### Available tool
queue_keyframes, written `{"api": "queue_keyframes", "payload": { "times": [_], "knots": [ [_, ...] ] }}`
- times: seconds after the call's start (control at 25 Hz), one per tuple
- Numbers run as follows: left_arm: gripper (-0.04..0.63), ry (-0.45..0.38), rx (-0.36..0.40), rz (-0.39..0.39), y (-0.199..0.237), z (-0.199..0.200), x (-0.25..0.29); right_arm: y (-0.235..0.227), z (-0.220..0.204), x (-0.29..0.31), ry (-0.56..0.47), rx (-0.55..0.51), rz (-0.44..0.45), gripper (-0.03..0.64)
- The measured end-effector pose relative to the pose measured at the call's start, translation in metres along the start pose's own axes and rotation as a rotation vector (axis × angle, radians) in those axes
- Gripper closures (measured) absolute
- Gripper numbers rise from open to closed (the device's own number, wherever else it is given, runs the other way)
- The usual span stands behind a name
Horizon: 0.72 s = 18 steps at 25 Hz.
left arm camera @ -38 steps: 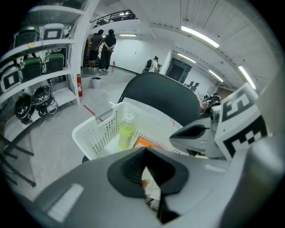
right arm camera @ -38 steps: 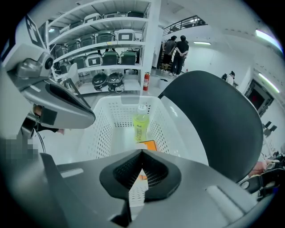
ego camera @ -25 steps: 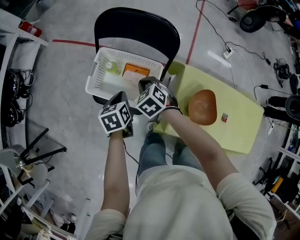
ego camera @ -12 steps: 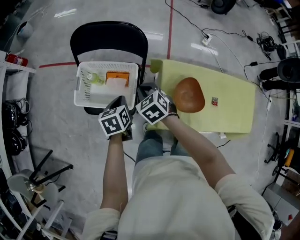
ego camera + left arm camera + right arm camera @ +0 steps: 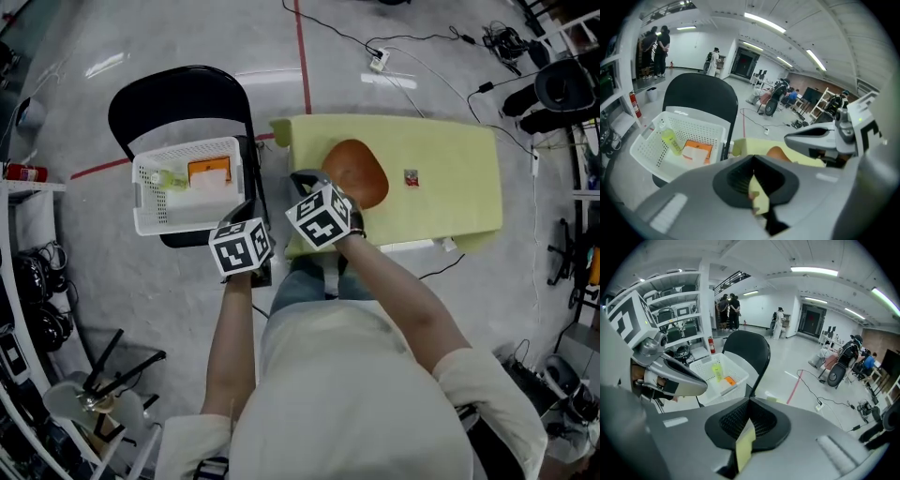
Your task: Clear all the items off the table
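A round brown lump (image 5: 356, 173) and a small red item (image 5: 411, 176) lie on the yellow-green table (image 5: 450, 159). To its left a white basket (image 5: 150, 202) rests on a black folding chair (image 5: 169, 98); it holds a yellow-green bottle (image 5: 669, 140) and an orange packet (image 5: 696, 151). My right gripper (image 5: 305, 178) is shut and empty at the table's near-left corner, just left of the brown lump. The left gripper (image 5: 251, 206) is shut and empty beside it, between chair and table. In both gripper views the jaws meet with nothing held (image 5: 753, 161) (image 5: 749, 404).
Cables and a power strip (image 5: 379, 61) lie on the grey floor beyond the table, and a red tape line (image 5: 302, 47) crosses it. Shelving (image 5: 675, 301) stands at the left with a fire extinguisher (image 5: 21, 172). People stand far off in the hall.
The head view has swung, so table and basket sit further left and lower in it. Both grippers stay shut and close together at the table's near-left corner.
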State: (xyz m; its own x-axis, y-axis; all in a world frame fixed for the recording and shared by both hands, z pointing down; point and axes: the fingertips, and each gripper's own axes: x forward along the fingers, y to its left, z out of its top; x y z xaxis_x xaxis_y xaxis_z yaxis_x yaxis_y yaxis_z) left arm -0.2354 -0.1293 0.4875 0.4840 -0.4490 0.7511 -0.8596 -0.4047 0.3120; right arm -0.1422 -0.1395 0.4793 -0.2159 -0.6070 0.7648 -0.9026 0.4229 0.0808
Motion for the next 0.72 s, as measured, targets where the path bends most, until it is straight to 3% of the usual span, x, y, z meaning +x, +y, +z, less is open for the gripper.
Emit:
{"api": "queue_keyframes", "payload": {
  "times": [0.72],
  "knots": [
    [0.586, 0.043, 0.11, -0.101, -0.173, -0.019, 0.059, -0.132, -0.133, -0.087, 0.018, 0.185, -0.065, 0.618]
  ]
}}
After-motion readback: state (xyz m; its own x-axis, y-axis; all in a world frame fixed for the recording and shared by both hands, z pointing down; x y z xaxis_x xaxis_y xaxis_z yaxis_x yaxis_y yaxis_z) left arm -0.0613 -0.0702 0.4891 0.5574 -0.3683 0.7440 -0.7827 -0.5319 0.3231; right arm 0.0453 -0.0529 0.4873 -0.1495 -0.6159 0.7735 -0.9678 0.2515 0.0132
